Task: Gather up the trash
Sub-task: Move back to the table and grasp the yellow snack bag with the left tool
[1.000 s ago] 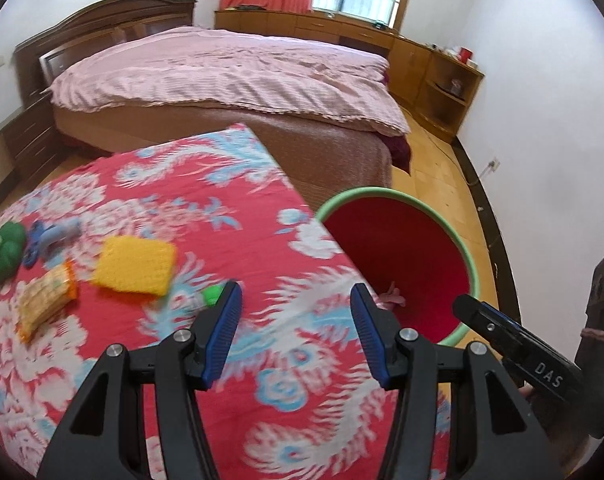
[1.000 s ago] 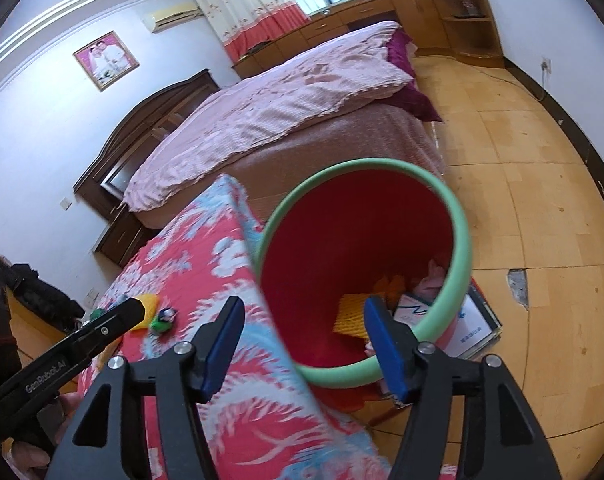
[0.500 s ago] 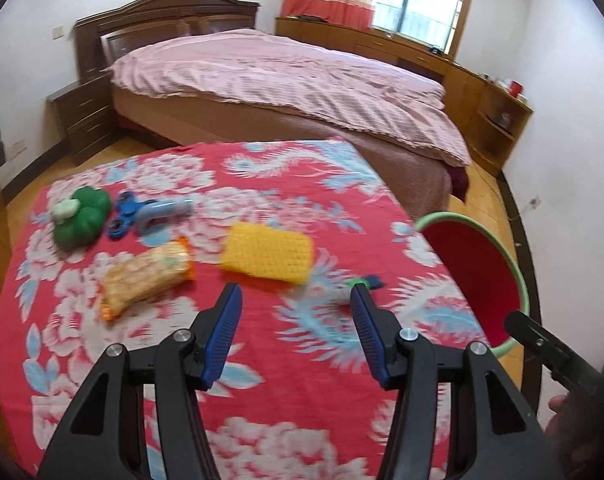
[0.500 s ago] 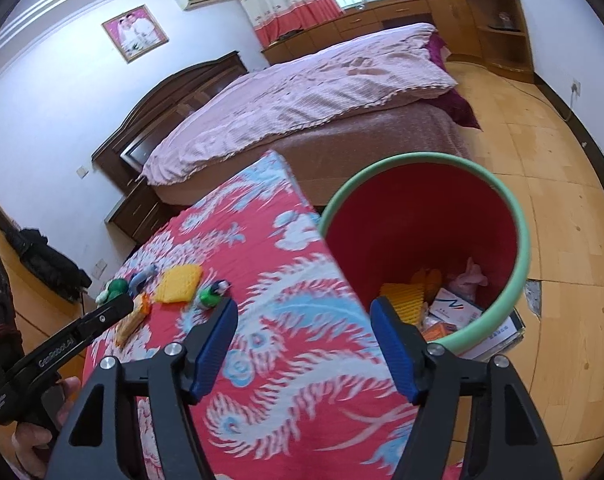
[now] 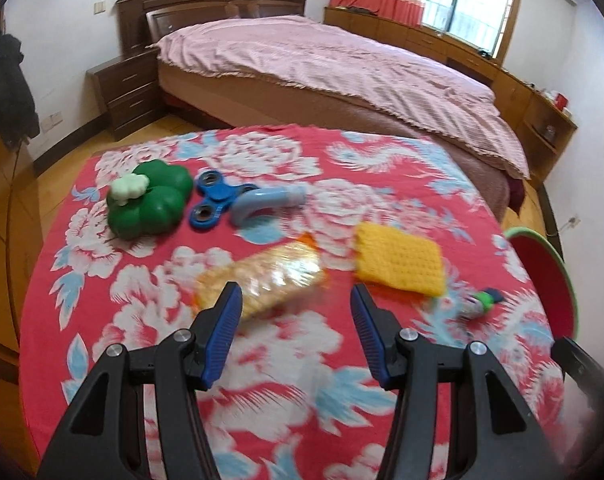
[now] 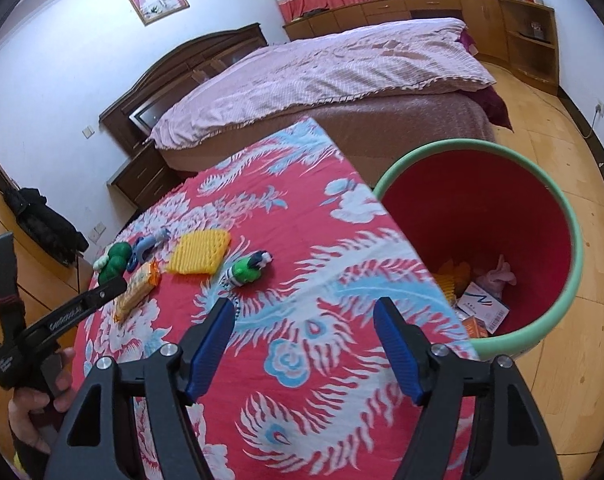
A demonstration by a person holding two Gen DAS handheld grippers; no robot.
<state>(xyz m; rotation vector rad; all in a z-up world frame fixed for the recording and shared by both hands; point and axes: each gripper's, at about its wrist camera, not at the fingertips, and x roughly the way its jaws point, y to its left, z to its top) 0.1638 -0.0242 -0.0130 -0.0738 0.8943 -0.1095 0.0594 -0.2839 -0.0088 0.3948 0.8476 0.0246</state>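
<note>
Cracker packet (image 5: 260, 276) lay centre frame, just ahead of left gripper (image 5: 296, 306) (jaws spread, empty); judged light, crinkly, crushable, best pinched across its narrow middle. Right gripper (image 6: 304, 322) likewise agape; bin (image 6: 558, 208) at right edge.

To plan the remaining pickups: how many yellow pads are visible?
2. One pad lies on the table beside the cracker packet; another pad is inside the bin, partly hidden. More may be buried there.
</note>
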